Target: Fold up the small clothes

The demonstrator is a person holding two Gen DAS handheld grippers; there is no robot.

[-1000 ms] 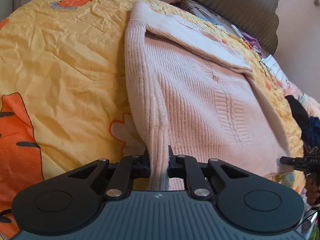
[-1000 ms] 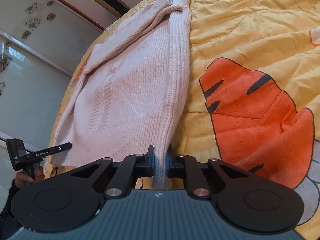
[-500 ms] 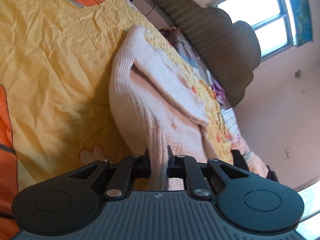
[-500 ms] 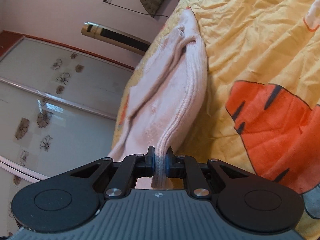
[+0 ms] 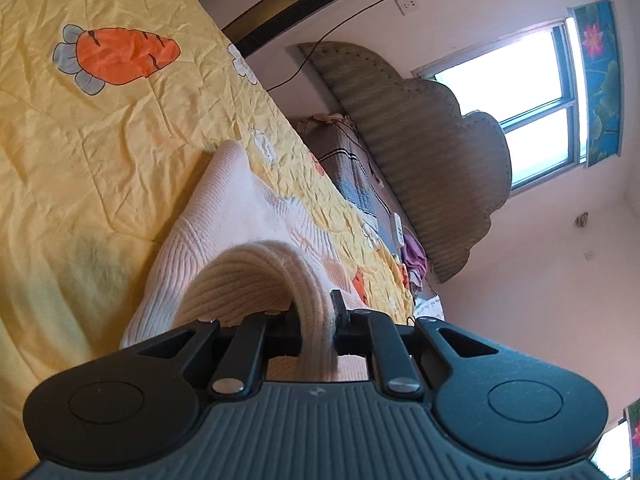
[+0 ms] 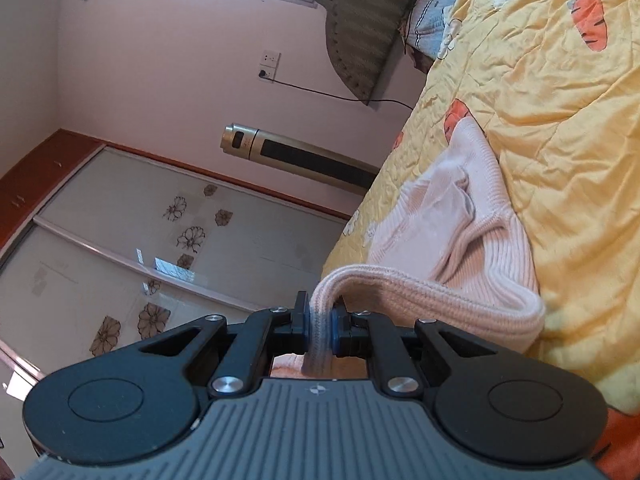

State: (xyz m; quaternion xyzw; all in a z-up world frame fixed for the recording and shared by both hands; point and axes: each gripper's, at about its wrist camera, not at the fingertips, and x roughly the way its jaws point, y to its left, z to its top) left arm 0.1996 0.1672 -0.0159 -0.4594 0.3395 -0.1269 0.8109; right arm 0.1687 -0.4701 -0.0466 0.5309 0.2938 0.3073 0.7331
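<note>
A pale pink knitted sweater (image 5: 224, 216) lies on a yellow quilt (image 5: 80, 128) printed with orange carrots. My left gripper (image 5: 316, 320) is shut on the ribbed hem of the sweater and holds it lifted, curled over toward the far end. The sweater also shows in the right wrist view (image 6: 472, 240), bunched and doubled over. My right gripper (image 6: 320, 320) is shut on the other corner of the ribbed hem, raised above the quilt (image 6: 560, 100). The part of the sweater under the lifted hem is hidden.
An olive padded headboard (image 5: 420, 152) stands at the far end of the bed, with pillows and loose clothes (image 5: 412, 252) below it. A tall tower fan (image 6: 304, 156) and mirrored wardrobe doors (image 6: 160, 240) stand beside the bed. A window (image 5: 520, 100) is behind the headboard.
Both grippers have lifted the sweater's hem and carried it forward over the body toward the neck end. The sweater went from flat to doubled over. Both views tilted up toward the walls.
</note>
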